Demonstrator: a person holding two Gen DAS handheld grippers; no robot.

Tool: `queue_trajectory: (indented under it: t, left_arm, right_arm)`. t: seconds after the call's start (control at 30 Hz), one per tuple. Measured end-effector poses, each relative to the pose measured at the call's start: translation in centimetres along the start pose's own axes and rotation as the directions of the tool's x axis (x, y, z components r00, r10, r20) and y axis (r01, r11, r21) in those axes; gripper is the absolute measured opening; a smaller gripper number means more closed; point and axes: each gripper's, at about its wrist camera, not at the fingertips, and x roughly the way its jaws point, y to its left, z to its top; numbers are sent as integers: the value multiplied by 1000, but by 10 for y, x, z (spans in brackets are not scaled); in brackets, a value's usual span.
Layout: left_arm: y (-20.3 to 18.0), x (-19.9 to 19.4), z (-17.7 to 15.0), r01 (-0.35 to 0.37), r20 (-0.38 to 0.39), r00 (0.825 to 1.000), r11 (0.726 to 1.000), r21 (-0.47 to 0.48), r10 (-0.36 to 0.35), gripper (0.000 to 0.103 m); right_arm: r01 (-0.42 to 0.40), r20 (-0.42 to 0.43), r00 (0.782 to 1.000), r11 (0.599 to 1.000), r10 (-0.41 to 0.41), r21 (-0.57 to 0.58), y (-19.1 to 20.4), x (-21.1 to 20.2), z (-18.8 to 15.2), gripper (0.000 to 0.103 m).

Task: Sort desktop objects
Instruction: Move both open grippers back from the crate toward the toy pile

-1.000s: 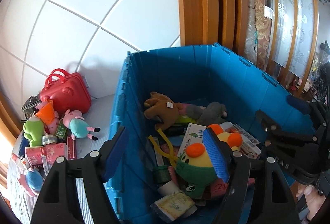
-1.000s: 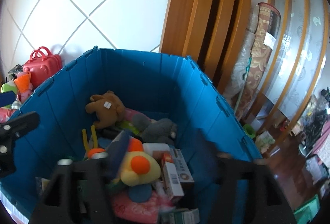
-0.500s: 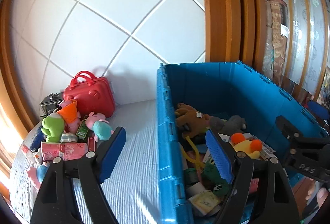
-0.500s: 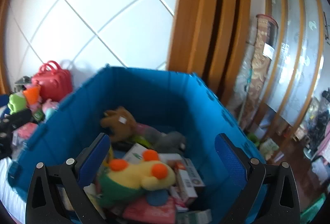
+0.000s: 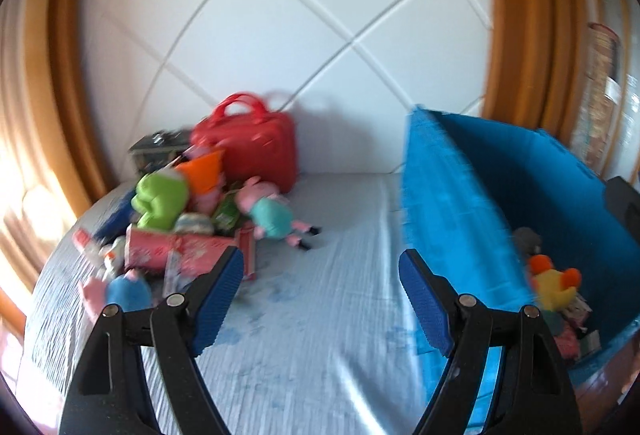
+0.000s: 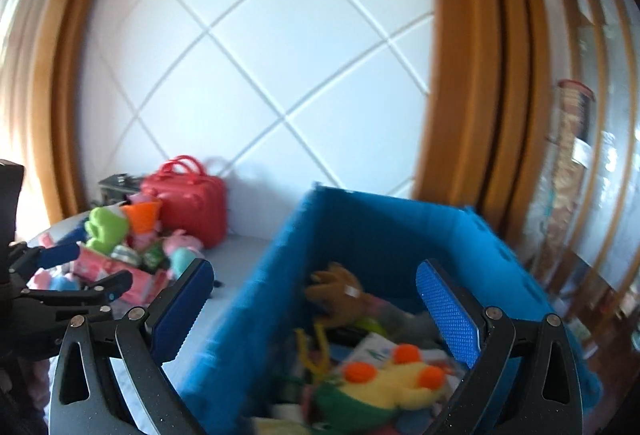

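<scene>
A pile of toys lies at the left on the light blue cloth (image 5: 340, 315): a green frog plush (image 5: 160, 199), a pig plush in a teal dress (image 5: 268, 211), pink boxes (image 5: 176, 255) and a red case (image 5: 248, 147). My left gripper (image 5: 320, 275) hangs open over the bare cloth, right of the pile, holding nothing. The blue crate (image 5: 480, 215) stands at the right. In it lie a yellow plush (image 6: 384, 379) and a brown bear plush (image 6: 340, 287). My right gripper (image 6: 314, 283) is wide open above the crate's near left edge, holding nothing. The left gripper (image 6: 88, 269) shows at the right wrist view's left edge.
A white panelled wall (image 5: 280, 35) closes the back, with wooden frames (image 6: 472, 75) on both sides. A dark box (image 5: 160, 147) sits behind the toys. Bare cloth lies between the pile and the crate (image 6: 360, 219). A rolled fabric (image 6: 572, 123) stands past the crate.
Both views have swung left. My left gripper moved from over the crate to over the cloth near the toy pile. My right gripper's jaws widened; the yellow plush lies loose in the crate.
</scene>
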Motion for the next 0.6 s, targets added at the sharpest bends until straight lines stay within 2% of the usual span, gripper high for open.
queue_trajectory:
  t: [0.2,0.33,0.43,0.6]
  left_arm:
    - [78,20,-11,-88,-57,995,994,-72,84,80]
    - [126,35,-21,-136,-104,987,986,-101,125,80]
    - [163,49,-34,-180,-149,975,979,-100,164,80]
    - [232,72,-60,-261,-223,947,959,-107,232,80]
  right_arm:
    - [-108,-7,994,993,108,-40,67,16,13,103]
    - [-178,-52,983,981,175,-71,116,36,16,103]
    - [-227,-108,970,970,218,-87,154,58,13,103]
    - [-277,-216,942,959,257,-66,205,109,-3,103]
